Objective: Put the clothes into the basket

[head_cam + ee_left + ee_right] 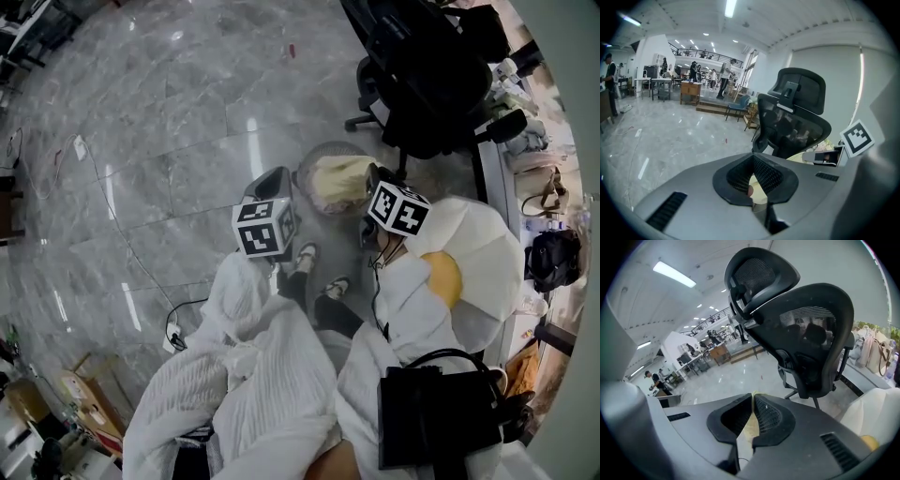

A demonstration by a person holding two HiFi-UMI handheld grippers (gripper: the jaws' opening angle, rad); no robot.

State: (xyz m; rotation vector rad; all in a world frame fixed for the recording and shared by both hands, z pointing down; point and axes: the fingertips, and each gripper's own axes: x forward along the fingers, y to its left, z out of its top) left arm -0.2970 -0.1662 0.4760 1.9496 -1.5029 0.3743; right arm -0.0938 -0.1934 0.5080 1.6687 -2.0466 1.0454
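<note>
Looked down on a glossy grey marble floor, with thin cables trailing near its left edge. Held the left tool closed on a pale yellow garment. Found that garment bunched inside the round rim of the basket, standing on the floor between both tools. Had the right tool pinched together on the same yellow cloth. Saw a black office chair just behind the basket, and an open hall under ceiling strip lights beyond.
</note>
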